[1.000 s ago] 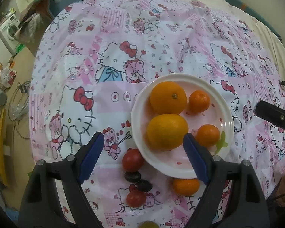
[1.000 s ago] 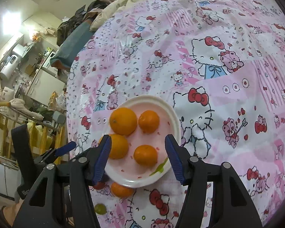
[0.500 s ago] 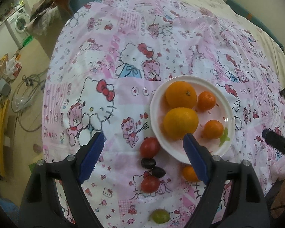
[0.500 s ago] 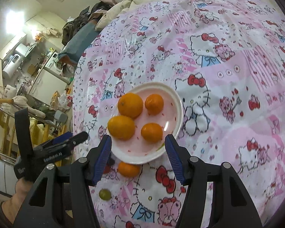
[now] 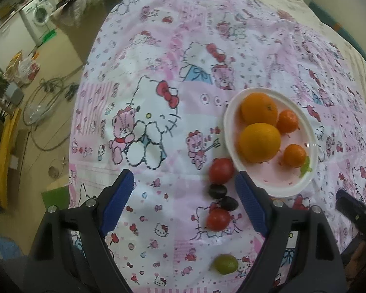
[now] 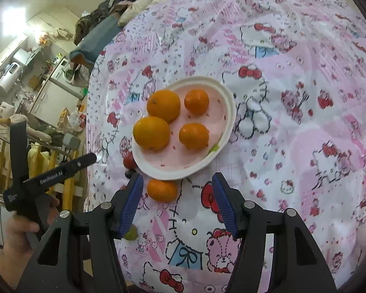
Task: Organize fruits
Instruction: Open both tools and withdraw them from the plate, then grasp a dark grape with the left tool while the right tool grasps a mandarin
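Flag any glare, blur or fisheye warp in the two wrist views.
Left wrist: strong barrel warp, dark corners; green grape near the bottom edge slightly soft; small highlight on the plate rim. Right wrist: blown-out light patch at upper left; tablecloth print smeared toward the right edge; oranges sharp.

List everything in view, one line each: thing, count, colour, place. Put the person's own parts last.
plate: one, white rim with pink inside, on the tablecloth.
large oranges: two, orange, on the plate's left half in the right wrist view.
small mandarins: two, orange, on the plate beside the oranges.
loose mandarin: one, orange, on the cloth just off the plate's near rim.
tomatoes: two, red, on the cloth beside the plate.
dark grapes: two, near black, between the tomatoes.
green grape: one, green, on the cloth nearest the camera.
tablecloth: one, pink and white cartoon print, covering the table.
left tool: one, black with blue pads, open, empty.
right tool: one, same colours, open, empty.
hand: one, gripping the left tool's handle.
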